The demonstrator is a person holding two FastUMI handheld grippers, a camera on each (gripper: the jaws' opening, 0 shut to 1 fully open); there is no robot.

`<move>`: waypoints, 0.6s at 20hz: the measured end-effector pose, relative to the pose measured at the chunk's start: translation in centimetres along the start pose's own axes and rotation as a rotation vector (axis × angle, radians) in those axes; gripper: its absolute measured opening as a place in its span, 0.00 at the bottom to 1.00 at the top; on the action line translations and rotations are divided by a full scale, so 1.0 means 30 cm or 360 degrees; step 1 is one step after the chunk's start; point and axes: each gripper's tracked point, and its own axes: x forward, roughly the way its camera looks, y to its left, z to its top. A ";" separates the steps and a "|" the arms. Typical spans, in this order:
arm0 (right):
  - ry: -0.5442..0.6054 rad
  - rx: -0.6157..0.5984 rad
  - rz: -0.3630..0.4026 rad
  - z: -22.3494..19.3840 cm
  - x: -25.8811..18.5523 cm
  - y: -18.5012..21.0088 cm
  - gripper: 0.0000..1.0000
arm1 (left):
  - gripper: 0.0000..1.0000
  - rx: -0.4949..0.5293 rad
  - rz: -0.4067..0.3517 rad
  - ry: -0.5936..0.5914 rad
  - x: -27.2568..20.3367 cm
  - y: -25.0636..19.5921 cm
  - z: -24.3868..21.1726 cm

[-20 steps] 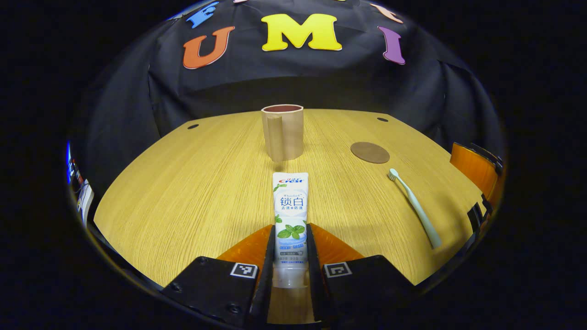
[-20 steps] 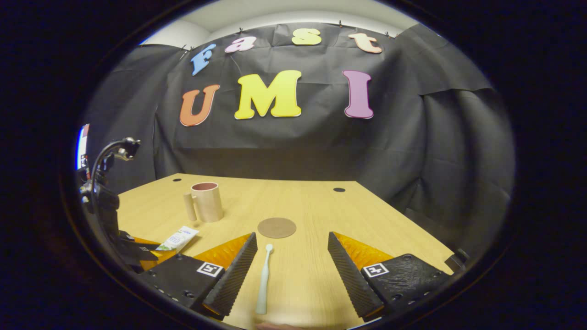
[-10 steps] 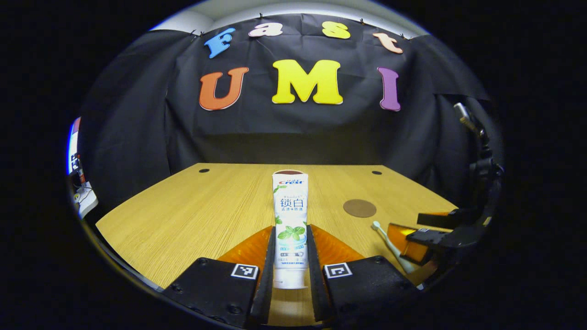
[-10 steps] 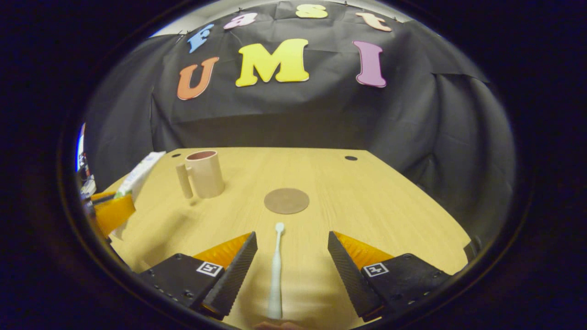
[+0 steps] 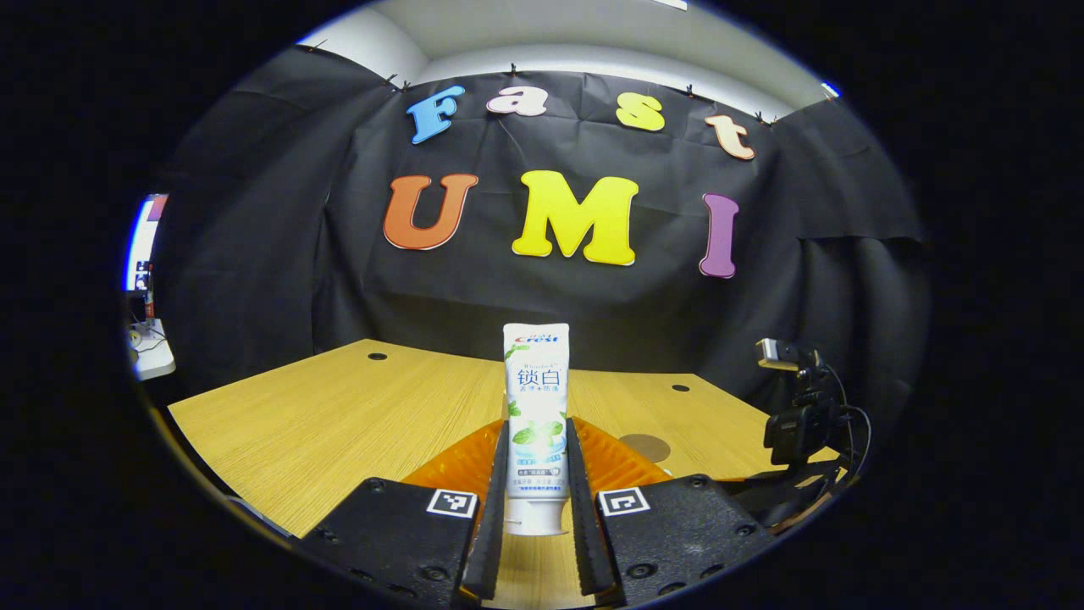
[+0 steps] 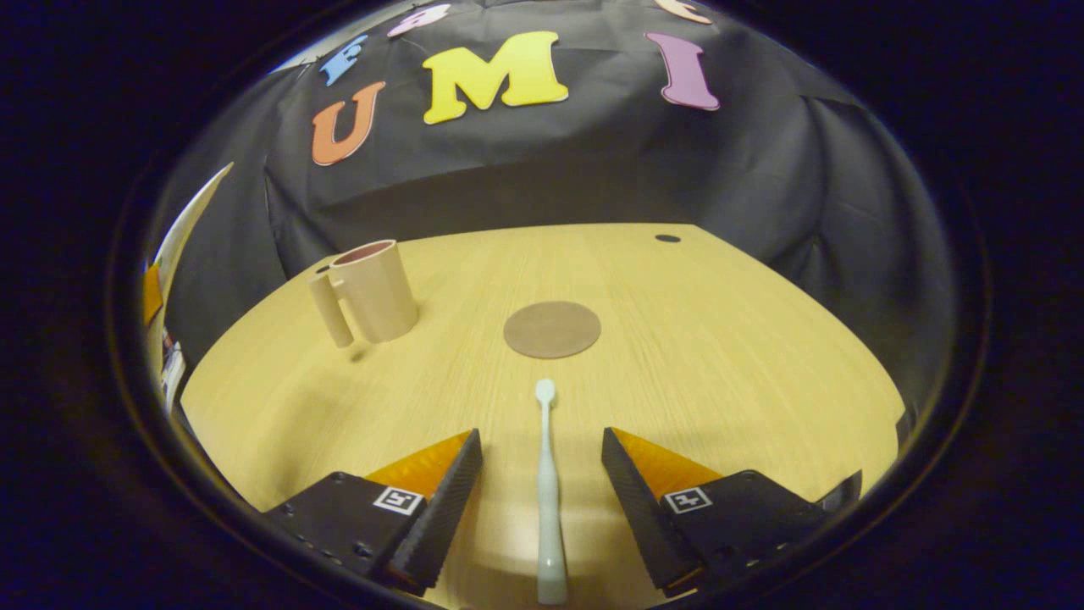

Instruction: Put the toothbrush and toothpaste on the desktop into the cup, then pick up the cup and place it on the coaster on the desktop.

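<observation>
My left gripper (image 5: 536,436) is shut on the white toothpaste tube (image 5: 535,398), which stands up between the fingers, lifted above the wooden desktop (image 5: 339,415). The round brown coaster (image 5: 644,447) peeks out to its right. In the right gripper view the pale toothbrush (image 6: 547,474) lies flat on the desktop (image 6: 720,356), head pointing away, centred between the fingers of my open right gripper (image 6: 542,445) without touching either. The beige cup (image 6: 374,291) with its handle toward me stands upright at the left, and the coaster (image 6: 552,329) lies just beyond the brush head.
The other gripper with its camera and cable (image 5: 800,424) sits low at the right of the left gripper view. The lifted tube's edge (image 6: 188,229) shows at the far left of the right gripper view. Two small dark holes (image 6: 667,238) mark the desktop's far side.
The left gripper has risen and tilted up with the toothpaste, so the cup dropped behind the tube. The right gripper has lowered and moved forward, so the toothbrush lies between its open fingers.
</observation>
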 end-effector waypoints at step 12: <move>0.0095 -0.0033 0.0027 -0.011 0.008 0.005 0.01 | 0.38 -0.0054 -0.0022 0.0073 0.016 -0.009 -0.047</move>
